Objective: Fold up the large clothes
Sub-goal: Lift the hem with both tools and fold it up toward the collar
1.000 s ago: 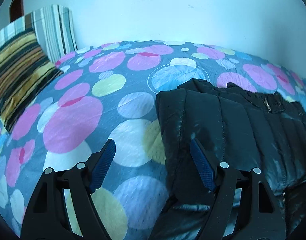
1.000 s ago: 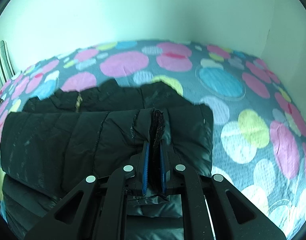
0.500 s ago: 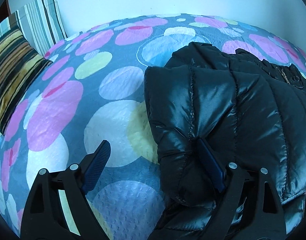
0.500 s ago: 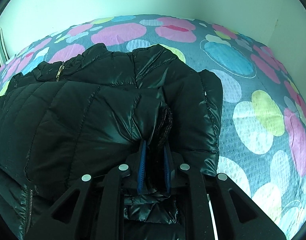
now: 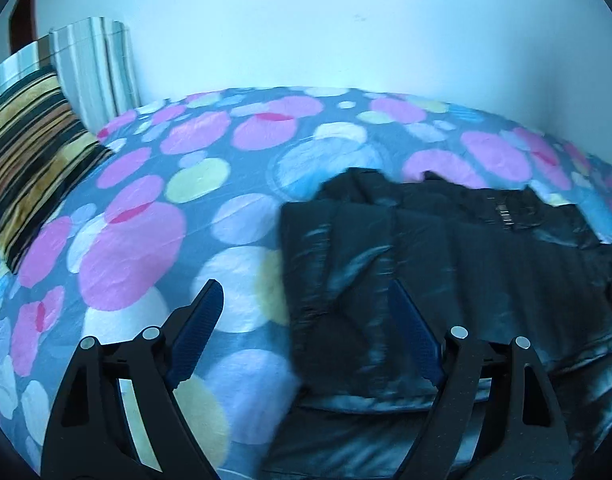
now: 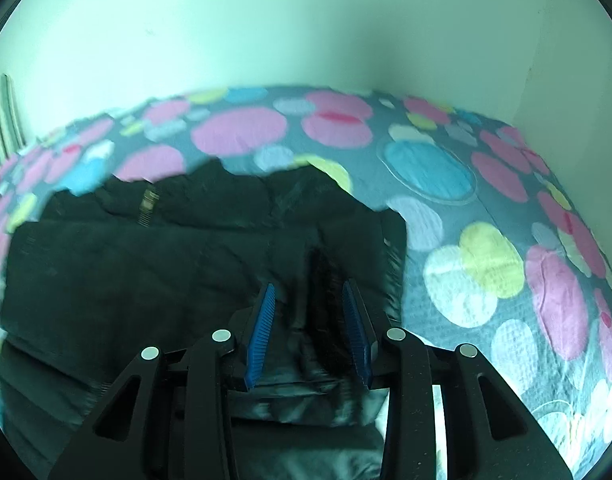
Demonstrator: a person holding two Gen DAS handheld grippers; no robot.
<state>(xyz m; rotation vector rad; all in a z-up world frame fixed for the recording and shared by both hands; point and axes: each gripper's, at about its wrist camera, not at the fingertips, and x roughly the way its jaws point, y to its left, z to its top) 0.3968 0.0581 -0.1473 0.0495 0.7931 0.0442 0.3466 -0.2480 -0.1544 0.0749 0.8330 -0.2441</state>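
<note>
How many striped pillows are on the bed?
2: the dark yellow-striped pillow lies at the bed's left edge; the pale striped pillow stands behind it against the wall. Others may be hidden.

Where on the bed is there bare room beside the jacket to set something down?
Bare bedspread lies between the striped pillow and the black jacket, under the open left gripper. More lies between the jacket and the side wall, and behind the collar. The jacket fills the middle, around the open right gripper.

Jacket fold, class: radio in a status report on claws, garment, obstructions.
Left claw open, over jacket edge. Right claw open, astride a jacket fold. Jacket folded on bedspread. Nothing in the way.
</note>
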